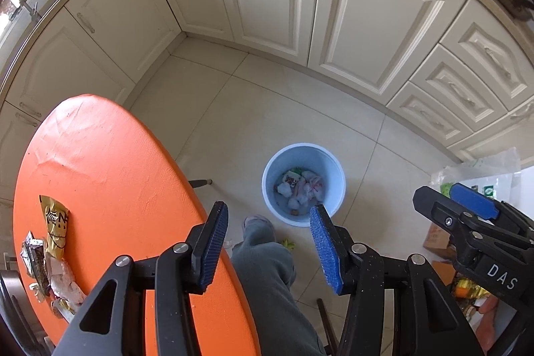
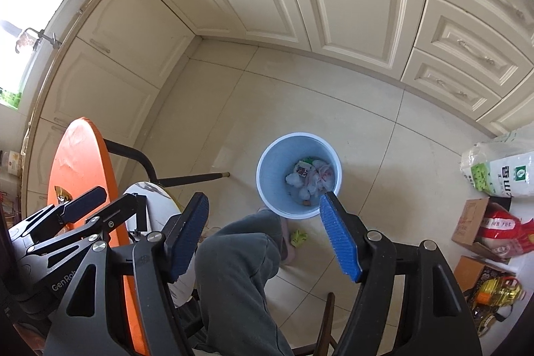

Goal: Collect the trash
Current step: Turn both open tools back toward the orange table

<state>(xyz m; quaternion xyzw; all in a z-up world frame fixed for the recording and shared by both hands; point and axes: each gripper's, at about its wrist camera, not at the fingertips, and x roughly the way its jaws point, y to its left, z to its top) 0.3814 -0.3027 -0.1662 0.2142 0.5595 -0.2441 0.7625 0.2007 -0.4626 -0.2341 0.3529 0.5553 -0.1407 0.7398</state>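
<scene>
Both the left hand-held gripper (image 1: 268,242) and right hand-held gripper (image 2: 263,234) point steeply down, jaws apart, empty.

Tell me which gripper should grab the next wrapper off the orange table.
Left. The left gripper is open and empty beside the table, where the wrappers lie. The right gripper, also empty, hangs over the floor near the bin.

Soft daylight enters from a blown-out window (image 2: 20,32) at left. Both views are sharp, with strong fisheye bending and dark corners. Shadows are faint.
</scene>
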